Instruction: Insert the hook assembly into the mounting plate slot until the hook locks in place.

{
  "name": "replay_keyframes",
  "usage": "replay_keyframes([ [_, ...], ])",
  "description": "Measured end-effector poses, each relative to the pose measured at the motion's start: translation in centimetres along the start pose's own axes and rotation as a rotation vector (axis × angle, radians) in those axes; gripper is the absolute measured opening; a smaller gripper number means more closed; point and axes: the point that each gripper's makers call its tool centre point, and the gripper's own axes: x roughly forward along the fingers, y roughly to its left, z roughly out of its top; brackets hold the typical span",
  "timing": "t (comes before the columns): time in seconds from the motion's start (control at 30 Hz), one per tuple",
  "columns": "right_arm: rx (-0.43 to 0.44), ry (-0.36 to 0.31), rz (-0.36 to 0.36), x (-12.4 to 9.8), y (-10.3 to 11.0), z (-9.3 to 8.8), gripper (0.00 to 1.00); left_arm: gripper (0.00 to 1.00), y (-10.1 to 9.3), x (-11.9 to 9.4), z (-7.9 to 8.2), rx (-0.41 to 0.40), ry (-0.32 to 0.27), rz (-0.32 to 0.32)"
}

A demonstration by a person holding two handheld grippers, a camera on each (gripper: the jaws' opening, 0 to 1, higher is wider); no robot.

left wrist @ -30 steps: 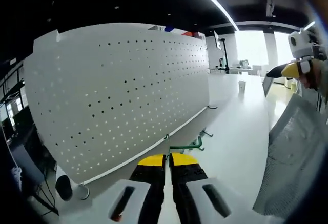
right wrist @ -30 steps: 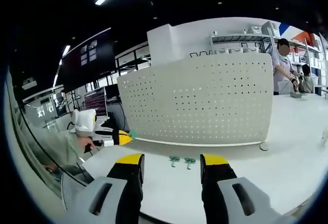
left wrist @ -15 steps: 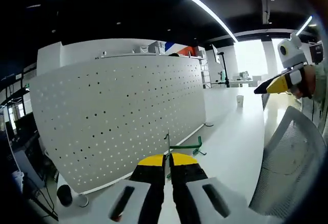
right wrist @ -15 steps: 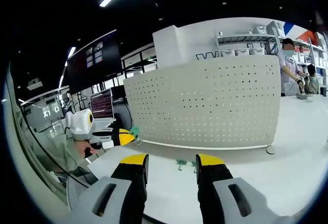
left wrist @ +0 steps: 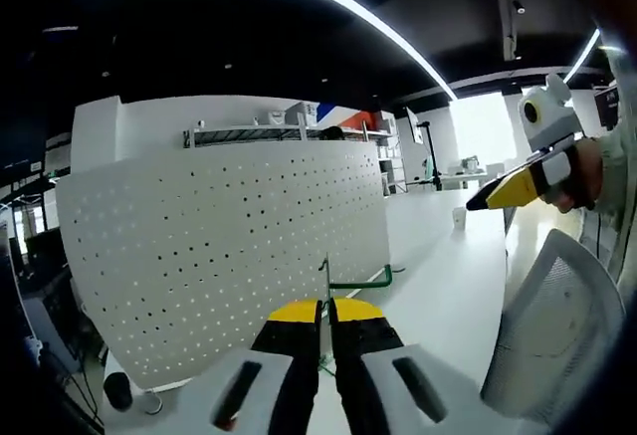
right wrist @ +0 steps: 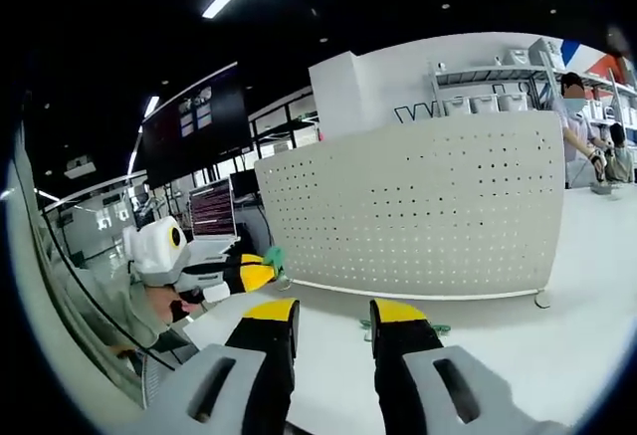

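While the left hand-held gripper (left wrist: 325, 318) clenches a green metal hook (left wrist: 343, 283) short of the white perforated mounting plate (left wrist: 219, 246), insertion remains undone; the right hand-held gripper (right wrist: 333, 318) hangs released above more green hooks (right wrist: 438, 329) on the white surface (right wrist: 518, 355).

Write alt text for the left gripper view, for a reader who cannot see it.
The left gripper, jaws shut, pinches a green hook and holds it up in front of a white pegboard standing upright on a white table. At the right edge, a hand holds the right gripper above a mesh chair back.
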Motion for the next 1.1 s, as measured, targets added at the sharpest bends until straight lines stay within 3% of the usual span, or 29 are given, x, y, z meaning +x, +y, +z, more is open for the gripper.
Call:
replay_keyframes([
  [1.1,-0.015,-0.057,0.129,2.8,4.6,3.3,0.2,0.03,-4.4,-0.7,5.4,-0.038,-0.157,-0.064],
])
